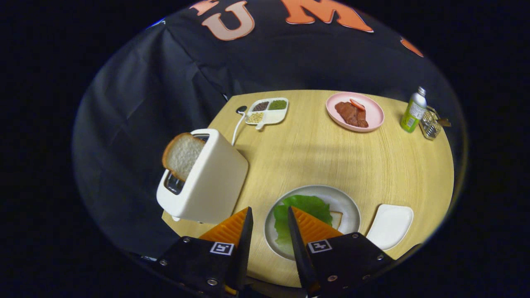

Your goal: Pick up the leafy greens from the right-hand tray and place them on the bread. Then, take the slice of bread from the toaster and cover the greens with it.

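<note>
The leafy greens (pixel 304 211) lie on a slice of bread (pixel 336 218) in a round grey plate (pixel 345 200), just ahead of the right finger and partly hidden by it. To the right of the plate sits a bare white tray (pixel 390 225). A white toaster (pixel 205 178) stands left of the plate with a slice of bread (pixel 182 154) sticking up from its slot. My gripper (pixel 269 215) hovers above the table between toaster and plate, open, with nothing between its fingers.
At the far side of the round wooden table (pixel 314 153) are a pink plate (pixel 372 118) with red meat slices, a green bottle (pixel 413 111), a small wire basket (pixel 430 126), and a white divided dish (pixel 267 111) of seeds. A white cord (pixel 237 128) runs behind the toaster.
</note>
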The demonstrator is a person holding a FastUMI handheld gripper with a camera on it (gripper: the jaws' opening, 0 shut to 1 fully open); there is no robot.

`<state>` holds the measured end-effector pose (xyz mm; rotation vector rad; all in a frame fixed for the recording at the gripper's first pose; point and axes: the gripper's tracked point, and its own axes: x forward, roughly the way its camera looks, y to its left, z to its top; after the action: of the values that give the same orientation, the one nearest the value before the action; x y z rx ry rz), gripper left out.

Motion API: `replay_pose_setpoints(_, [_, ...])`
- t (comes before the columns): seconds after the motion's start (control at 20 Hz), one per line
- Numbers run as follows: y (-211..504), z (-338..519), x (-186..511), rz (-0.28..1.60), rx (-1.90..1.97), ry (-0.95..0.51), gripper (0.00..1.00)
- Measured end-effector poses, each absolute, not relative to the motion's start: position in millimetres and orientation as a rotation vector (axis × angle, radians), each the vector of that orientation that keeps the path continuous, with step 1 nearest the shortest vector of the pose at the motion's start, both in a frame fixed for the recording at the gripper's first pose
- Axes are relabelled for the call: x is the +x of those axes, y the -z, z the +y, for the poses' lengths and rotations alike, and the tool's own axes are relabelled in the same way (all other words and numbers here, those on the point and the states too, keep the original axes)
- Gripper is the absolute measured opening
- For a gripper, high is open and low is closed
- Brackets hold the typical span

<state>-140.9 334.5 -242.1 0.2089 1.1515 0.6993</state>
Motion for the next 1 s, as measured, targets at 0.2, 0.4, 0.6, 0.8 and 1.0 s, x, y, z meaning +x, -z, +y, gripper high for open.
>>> replay_pose_setpoints(0.2, [192.7,363.3,-132.6,1.075,0.152,-0.769,0.68])
replay_pose_setpoints(0.4, [158.3,395.5,-119.0,1.025,0.101,-0.783,0.8])
replay_pose_setpoints(0.6, [146.4,435.2,-111.4,1.047,0.098,-0.772,0.81])
replay_pose_setpoints(0.8, [144.4,470.5,-110.9,1.096,0.073,-0.771,0.81])
replay_pose_setpoints(1.0, [154.4,500.9,-113.4,1.171,0.04,-0.745,0.81])
